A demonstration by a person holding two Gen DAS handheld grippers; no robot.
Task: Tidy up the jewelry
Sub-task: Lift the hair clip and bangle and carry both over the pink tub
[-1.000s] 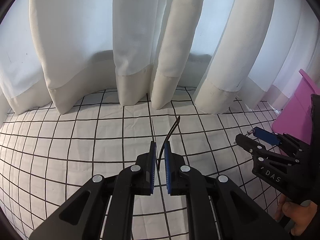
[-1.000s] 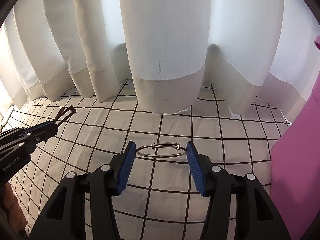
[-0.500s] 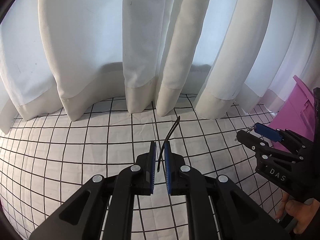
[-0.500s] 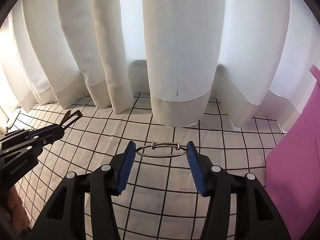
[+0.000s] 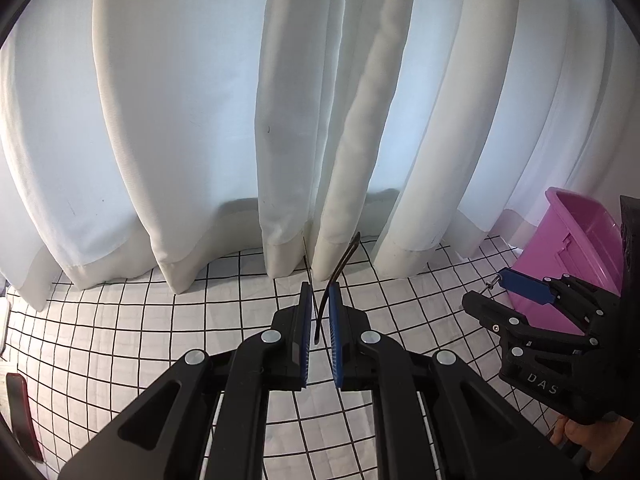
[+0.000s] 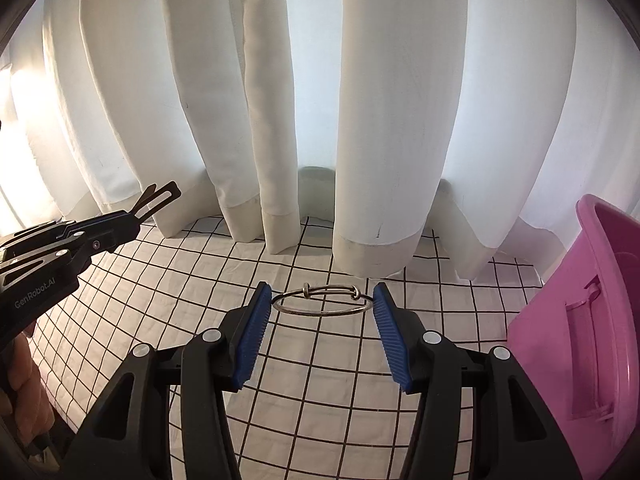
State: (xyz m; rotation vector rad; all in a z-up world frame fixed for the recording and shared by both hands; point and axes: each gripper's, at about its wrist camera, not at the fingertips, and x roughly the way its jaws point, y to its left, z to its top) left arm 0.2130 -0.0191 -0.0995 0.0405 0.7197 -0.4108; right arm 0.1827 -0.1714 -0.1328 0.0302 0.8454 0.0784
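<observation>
My left gripper (image 5: 320,298) is shut on a thin dark hair clip (image 5: 343,258) that sticks up and forward from its blue pads; the clip also shows in the right wrist view (image 6: 154,200), at the left. My right gripper (image 6: 323,304) is shut on a silver wire bangle (image 6: 322,301), held flat between its blue pads above the checked cloth. The right gripper also shows in the left wrist view (image 5: 496,286), at the right. Both are lifted above the table. A pink box (image 6: 592,320) stands at the right.
A white cloth with a black grid (image 6: 320,360) covers the table. White curtains (image 6: 384,120) hang along the far edge. The pink box also shows in the left wrist view (image 5: 568,248). A dark red object (image 5: 22,416) lies at the far left edge.
Both grippers have risen and tilted up, so more curtain and less cloth shows. The pink box has come further into view. Both holds are unchanged.
</observation>
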